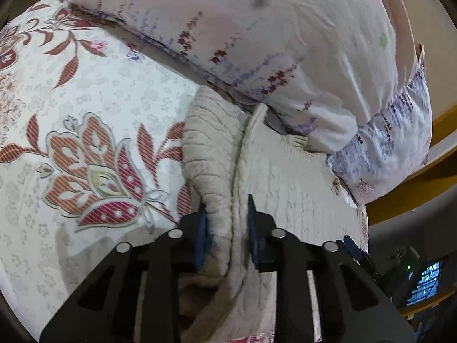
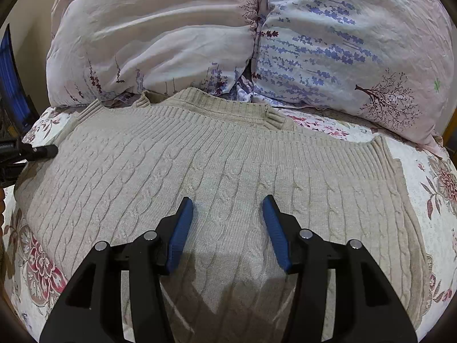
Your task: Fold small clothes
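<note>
A beige cable-knit sweater (image 2: 228, 177) lies spread on a floral bedsheet (image 2: 37, 268), its ribbed edge toward the pillows. In the left wrist view my left gripper (image 1: 227, 223) has its blue pads on either side of a raised fold of the sweater (image 1: 217, 171) at its left edge and is shut on it. My right gripper (image 2: 228, 214) is open and empty, its blue pads (image 2: 182, 228) hovering just above the middle of the sweater. The left gripper's black tip (image 2: 42, 150) shows at the sweater's left edge in the right wrist view.
Two large floral pillows (image 2: 160, 43) (image 2: 357, 43) lie right behind the sweater. The floral bedsheet (image 1: 85, 114) extends to the left. A yellow bed frame (image 1: 428, 171) and a lit screen (image 1: 425, 283) are at the right.
</note>
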The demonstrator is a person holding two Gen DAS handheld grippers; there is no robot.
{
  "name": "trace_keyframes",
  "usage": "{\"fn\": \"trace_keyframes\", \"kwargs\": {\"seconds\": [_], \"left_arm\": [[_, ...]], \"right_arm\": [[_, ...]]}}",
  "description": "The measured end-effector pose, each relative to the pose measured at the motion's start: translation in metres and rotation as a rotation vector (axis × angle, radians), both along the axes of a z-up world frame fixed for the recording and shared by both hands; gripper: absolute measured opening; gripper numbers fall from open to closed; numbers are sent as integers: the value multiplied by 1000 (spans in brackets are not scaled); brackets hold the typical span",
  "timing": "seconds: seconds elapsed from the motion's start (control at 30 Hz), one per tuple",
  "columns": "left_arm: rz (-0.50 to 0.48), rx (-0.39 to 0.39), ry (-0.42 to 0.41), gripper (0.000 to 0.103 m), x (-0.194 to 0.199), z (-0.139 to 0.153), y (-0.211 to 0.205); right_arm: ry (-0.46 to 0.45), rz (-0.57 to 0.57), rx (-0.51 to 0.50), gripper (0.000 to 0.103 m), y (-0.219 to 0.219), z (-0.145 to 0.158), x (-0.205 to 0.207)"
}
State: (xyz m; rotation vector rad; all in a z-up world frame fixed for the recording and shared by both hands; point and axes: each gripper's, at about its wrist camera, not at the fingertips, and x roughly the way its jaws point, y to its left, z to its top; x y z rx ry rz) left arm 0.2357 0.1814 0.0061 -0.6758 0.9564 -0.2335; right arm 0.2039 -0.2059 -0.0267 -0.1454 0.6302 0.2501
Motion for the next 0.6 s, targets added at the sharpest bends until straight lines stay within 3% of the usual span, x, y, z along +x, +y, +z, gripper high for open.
{"fn": "trace_keyframes", "kwargs": {"seconds": [0.27, 0.43, 0.6], "left_arm": [[-63, -172, -193, 15, -2, 55, -20], [-163, -274, -304, 14, 0, 88, -67], [-283, -319, -337, 13, 7, 105, -135]], "right_arm": [[7, 7, -1, 53, 1, 0, 2], [16, 18, 5, 53, 1, 3, 2], [12, 2, 123, 53, -35, 16, -9]]}}
